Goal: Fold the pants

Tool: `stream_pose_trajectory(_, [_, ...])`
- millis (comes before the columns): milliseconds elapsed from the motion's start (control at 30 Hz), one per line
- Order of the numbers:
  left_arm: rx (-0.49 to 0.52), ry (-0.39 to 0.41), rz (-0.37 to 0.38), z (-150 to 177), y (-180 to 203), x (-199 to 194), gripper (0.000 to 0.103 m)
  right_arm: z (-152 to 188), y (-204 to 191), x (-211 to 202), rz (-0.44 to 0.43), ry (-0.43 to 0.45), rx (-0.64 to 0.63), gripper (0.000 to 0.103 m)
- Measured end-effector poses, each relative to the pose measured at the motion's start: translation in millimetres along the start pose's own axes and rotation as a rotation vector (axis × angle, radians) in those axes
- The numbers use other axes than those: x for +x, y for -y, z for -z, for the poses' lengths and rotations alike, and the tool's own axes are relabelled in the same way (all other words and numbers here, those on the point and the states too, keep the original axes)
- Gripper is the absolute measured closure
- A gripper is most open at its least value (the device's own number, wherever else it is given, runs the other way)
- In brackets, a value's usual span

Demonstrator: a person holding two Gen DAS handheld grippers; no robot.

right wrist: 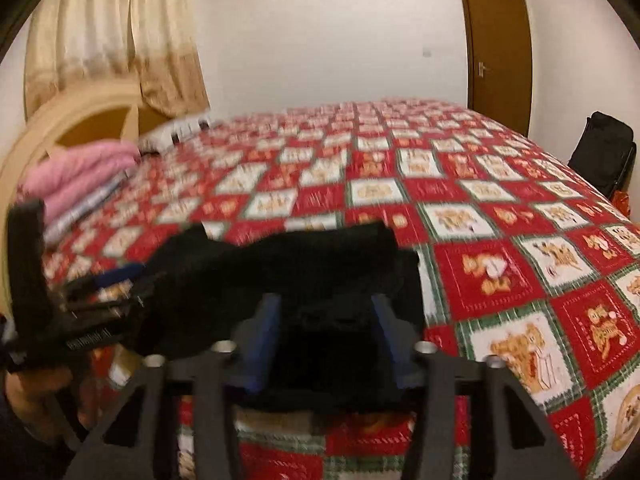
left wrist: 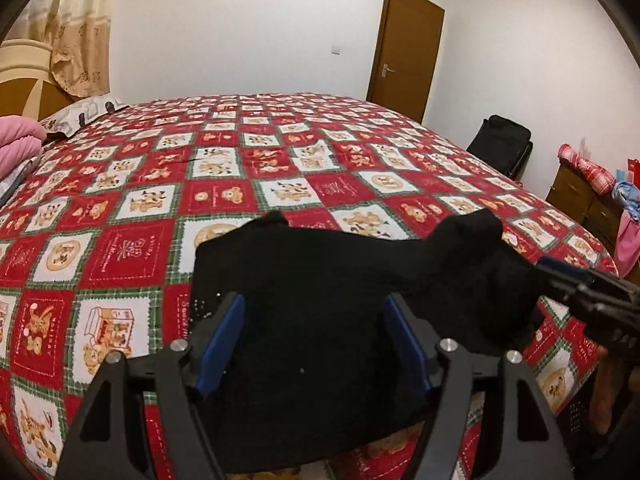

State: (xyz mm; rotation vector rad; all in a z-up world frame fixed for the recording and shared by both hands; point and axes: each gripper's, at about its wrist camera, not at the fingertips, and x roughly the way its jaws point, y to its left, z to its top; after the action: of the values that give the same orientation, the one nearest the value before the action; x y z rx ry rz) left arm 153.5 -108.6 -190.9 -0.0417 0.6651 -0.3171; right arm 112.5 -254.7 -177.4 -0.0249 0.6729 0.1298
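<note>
1. Left wrist view takes in the wide bed under its red, white and green checked bear-print quilt (left wrist: 224, 184), the biggest thing in the room.
2. Folded black fabric pants (left wrist: 320, 300) lie bunched on the quilt's near edge.
3. Around them, the left gripper (left wrist: 314, 322) has its blue-padded jaws spread wide, cloth between them, gripping nothing.
4. Beside it, the right gripper (right wrist: 326, 322) likewise stands wide open astride the same cloth.

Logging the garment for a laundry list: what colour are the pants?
Plain black pants, no visible pattern; sharpest in the left wrist view.
</note>
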Motion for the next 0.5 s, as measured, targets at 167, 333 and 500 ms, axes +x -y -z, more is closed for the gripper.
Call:
stream_pose_trajectory(167, [-0.011,0.002,-0.006,2,-4,-1,0.027,8,24,8,-0.037,-0.081,0.071,0.082])
stream_pose_trajectory(333, [-0.009,-0.003,-0.033,4,-9,1,0.021,7,35,-3,-0.026,-0.087,0.095,0.086])
stream_pose_trajectory(500, [0.007,-0.035,-0.104,12,-16,14,0.002,11,50,8,0.009,-0.163,0.14,0.086])
